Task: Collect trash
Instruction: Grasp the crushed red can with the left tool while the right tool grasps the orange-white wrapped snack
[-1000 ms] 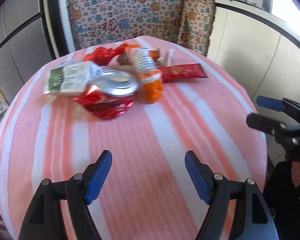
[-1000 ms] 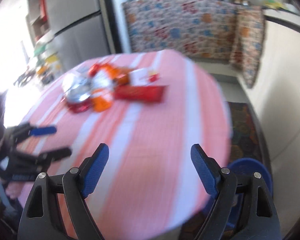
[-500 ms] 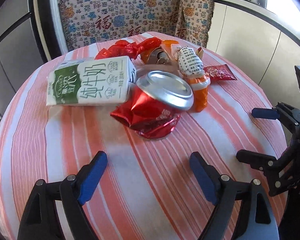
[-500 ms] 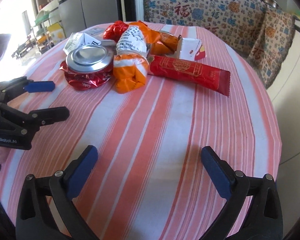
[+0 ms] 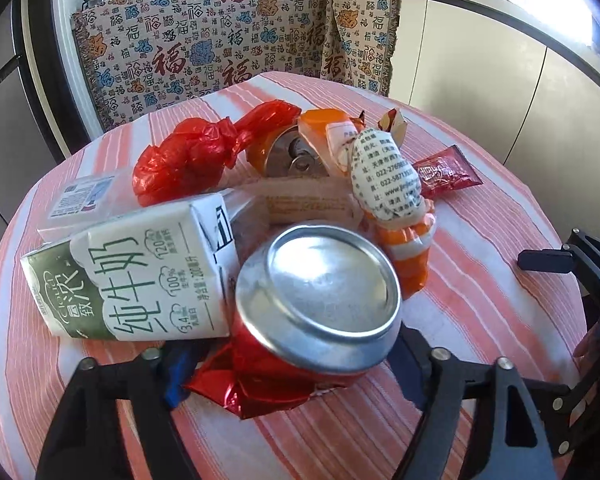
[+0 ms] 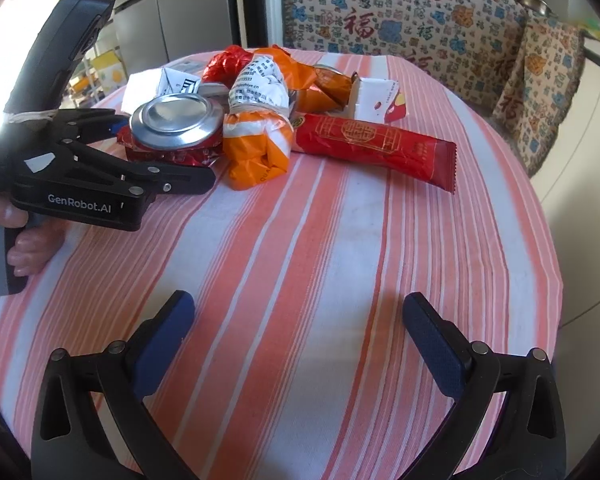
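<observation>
Round desk [image 6: 340, 240], pink-and-white striped cloth: it carries your whole trash pile at its far side.

Milk carton [image 5: 140, 280], green and white: lies on its side at the pile's left, touching the can.

Red snack wrapper [image 6: 376, 148]: lies flat at the pile's right edge.

Crushed red can [image 5: 312, 312], silver base up: nearest you, at the pile's front.

Orange-and-white bag [image 6: 260, 136], knotted: just right of the can.

Red plastic bag [image 5: 196, 152]: behind the carton.

Your left gripper [image 5: 292, 372]: its jaws have just been closing, with the can between them; contact of the pads cannot be told.

Your right gripper [image 6: 296, 340]: jaws spread wide over bare cloth, holding nothing, well apart from the pile.
</observation>
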Available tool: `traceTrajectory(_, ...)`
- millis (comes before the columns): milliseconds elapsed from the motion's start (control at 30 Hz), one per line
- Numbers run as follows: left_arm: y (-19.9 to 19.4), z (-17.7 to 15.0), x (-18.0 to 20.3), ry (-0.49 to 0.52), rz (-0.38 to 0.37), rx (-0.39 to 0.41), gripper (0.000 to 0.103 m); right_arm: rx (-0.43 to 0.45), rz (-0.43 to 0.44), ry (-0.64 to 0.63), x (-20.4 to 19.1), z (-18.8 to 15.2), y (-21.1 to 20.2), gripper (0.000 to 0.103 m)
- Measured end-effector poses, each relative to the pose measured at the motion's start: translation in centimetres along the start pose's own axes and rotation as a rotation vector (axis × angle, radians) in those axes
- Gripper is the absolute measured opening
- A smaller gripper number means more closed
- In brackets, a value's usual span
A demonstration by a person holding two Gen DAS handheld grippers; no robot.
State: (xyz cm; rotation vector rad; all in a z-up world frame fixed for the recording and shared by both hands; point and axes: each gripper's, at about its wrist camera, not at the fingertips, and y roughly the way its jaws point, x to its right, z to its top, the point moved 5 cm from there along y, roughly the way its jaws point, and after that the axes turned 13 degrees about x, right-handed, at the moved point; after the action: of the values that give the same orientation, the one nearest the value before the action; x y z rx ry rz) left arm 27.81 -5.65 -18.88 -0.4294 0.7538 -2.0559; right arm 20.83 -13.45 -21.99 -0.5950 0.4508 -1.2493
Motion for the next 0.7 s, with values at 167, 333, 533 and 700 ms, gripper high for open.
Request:
traceTrajectory(167, -1.5, -0.8, -0.4, -0.052, 0.027, 0.01, 0.066, 0.0, -0.001, 0.001, 0.0, 0.0, 0.0, 0.102)
traceTrajectory(333, -5.3, -3.4, -1.9, -0.163, 0.132, 0.012, 0.064, 0.002, -0.002, 0.005, 0.2, -0.3, -0.4, 0.102)
traceTrajectory(533, -8.8, -5.8, -4.6, -0.257, 0.261, 0.028, 0.065, 0.002, -0.002, 0.005, 0.2, -0.4, -0.4, 0.103)
traceTrajectory(700, -8.8, -6.5, -5.0, -0.243, 0.239, 0.019, 0.069, -0.014, -0.008, 0.011, 0.5, -0.4, -0.3, 0.103)
